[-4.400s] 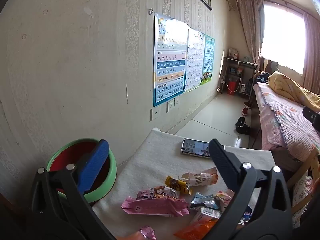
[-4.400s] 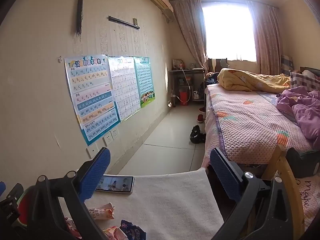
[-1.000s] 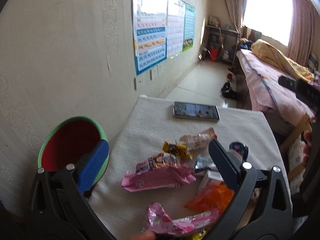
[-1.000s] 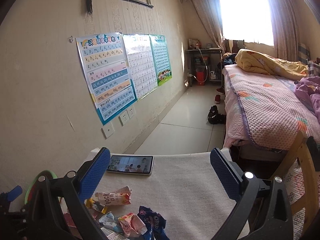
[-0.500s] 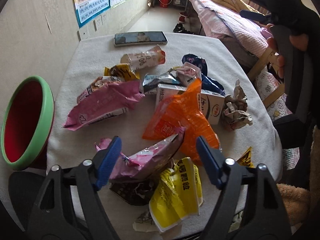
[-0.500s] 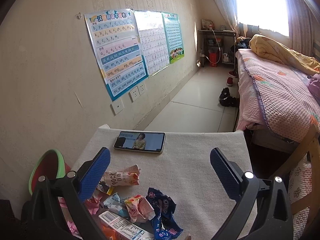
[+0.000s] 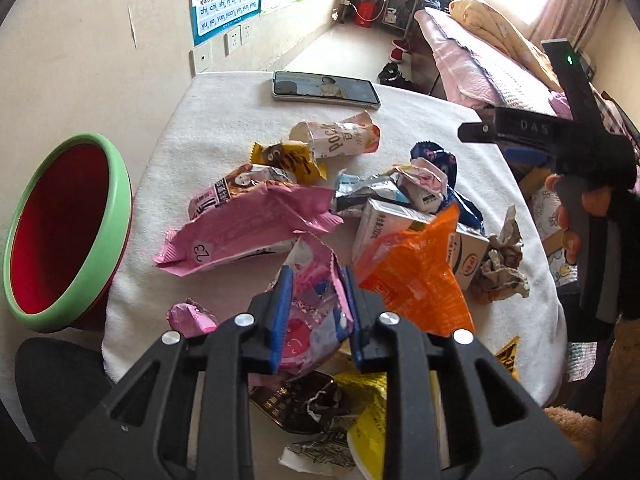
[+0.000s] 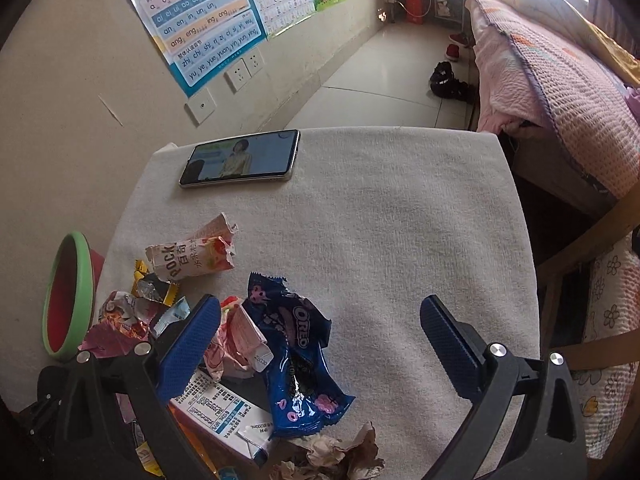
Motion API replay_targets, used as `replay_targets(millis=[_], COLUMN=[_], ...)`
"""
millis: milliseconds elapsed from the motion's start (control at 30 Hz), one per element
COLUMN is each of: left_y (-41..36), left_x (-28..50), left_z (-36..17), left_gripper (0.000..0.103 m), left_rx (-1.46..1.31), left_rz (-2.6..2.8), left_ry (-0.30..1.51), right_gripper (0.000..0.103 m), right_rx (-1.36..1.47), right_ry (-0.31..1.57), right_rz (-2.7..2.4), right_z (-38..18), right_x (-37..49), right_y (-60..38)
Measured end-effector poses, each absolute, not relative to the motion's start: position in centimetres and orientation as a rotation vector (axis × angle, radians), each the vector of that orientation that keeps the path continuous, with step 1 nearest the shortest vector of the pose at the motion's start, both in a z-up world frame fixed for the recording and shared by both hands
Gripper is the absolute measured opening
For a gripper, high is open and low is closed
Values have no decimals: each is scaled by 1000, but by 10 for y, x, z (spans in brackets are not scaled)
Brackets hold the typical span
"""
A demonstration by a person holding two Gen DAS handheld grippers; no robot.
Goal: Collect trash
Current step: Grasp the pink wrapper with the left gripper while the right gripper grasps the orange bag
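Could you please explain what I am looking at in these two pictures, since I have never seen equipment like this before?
There is no robot here. A person holds a hand-operated two-finger gripper in each hand, and a wide-angle camera on each looks forward along its fingers. One picture comes from the left gripper, the other from the right gripper.

Both look down on a small table covered by a white cloth, strewn with snack wrappers for collecting. A phone lies at the far edge, and a red bin with a green rim stands beside the table.

The left gripper's jaws are closing, with a crumpled pink wrapper between the blue pads. The right gripper is open and holds nothing; a blue Oreo wrapper lies between its fingers. In the left view you can also see the person's hand on the right gripper.
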State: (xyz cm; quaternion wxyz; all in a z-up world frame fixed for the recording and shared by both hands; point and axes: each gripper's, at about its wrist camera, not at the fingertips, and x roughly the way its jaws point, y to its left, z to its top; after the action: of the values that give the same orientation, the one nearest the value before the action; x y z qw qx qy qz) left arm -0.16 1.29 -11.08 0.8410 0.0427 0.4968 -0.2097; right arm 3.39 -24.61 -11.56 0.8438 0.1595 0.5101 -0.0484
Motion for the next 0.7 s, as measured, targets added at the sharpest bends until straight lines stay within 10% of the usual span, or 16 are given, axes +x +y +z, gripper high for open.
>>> replay_targets(millis=[533,700], left_y=[25,21], left_x=[-4,-10], left_z=[-95,-85], left_gripper=[90,94], left_rx=[161,193], left_rz=[-278,-275], left_ry=[905,838], right_gripper=[90,90], right_rx=[413,403], right_ry=[1042,1020], right_rz=[-70,-22], right_z=[-110,-99], right_x=[36,34], right_y=[-246,-235])
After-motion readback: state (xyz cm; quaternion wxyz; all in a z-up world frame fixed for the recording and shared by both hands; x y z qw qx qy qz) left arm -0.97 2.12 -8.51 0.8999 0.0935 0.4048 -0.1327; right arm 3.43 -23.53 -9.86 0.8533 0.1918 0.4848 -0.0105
